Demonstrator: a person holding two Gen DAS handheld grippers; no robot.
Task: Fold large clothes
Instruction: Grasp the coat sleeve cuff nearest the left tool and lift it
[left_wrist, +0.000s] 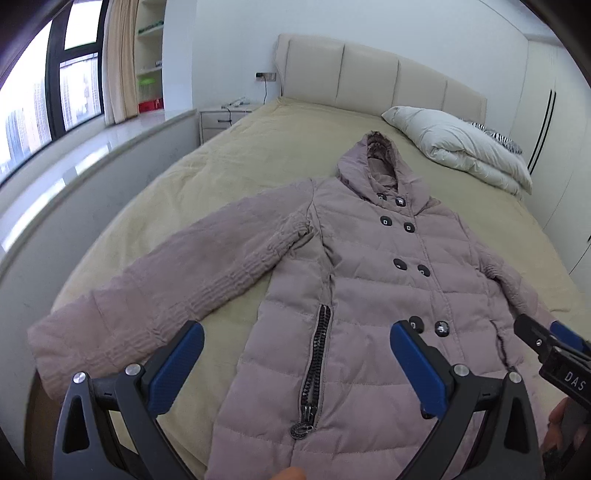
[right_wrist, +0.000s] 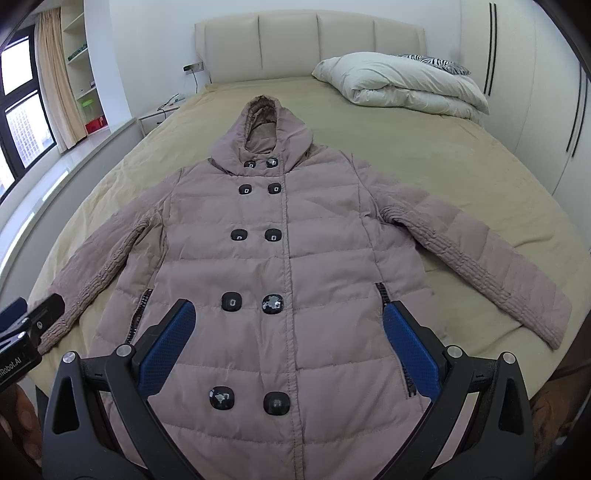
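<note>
A mauve quilted hooded coat (left_wrist: 369, 280) lies face up, buttoned, on the bed, hood toward the headboard and both sleeves spread out. It fills the right wrist view (right_wrist: 288, 258). My left gripper (left_wrist: 297, 332) is open and empty, held above the coat's lower left side near the zip pocket (left_wrist: 317, 354). My right gripper (right_wrist: 290, 314) is open and empty, above the coat's lower front by the black buttons (right_wrist: 271, 303). The right gripper also shows at the right edge of the left wrist view (left_wrist: 550, 343), and the left gripper shows at the left edge of the right wrist view (right_wrist: 22, 325).
The bed (right_wrist: 424, 155) has a tan cover and a padded cream headboard (right_wrist: 310, 44). A folded white duvet (right_wrist: 402, 83) lies at its far right. A nightstand (left_wrist: 221, 120) and window ledge (left_wrist: 92, 155) run along the left; wardrobes (right_wrist: 535, 92) stand on the right.
</note>
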